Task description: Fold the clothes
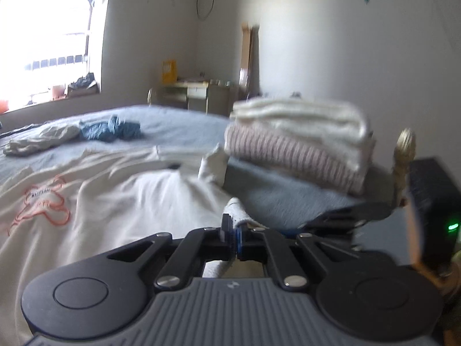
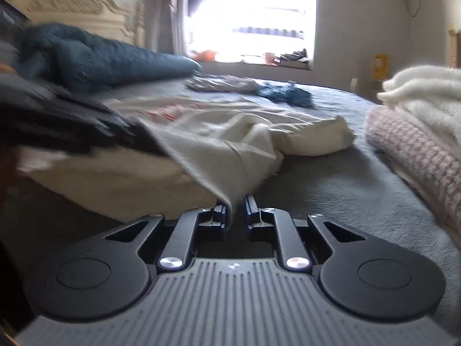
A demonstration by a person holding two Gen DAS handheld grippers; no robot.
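Left gripper [image 1: 234,238]: jaws together, clamped on a white edge of the cream garment [image 1: 115,196]. Right gripper [image 2: 236,212]: jaws nearly together, pinching a hanging corner of the same cream garment [image 2: 219,155]. The garment lies rumpled across the grey-blue bed [image 2: 331,190]. A folded stack [image 1: 299,141], white over pink knit, sits near it. A blue garment [image 1: 111,129] lies farther off.
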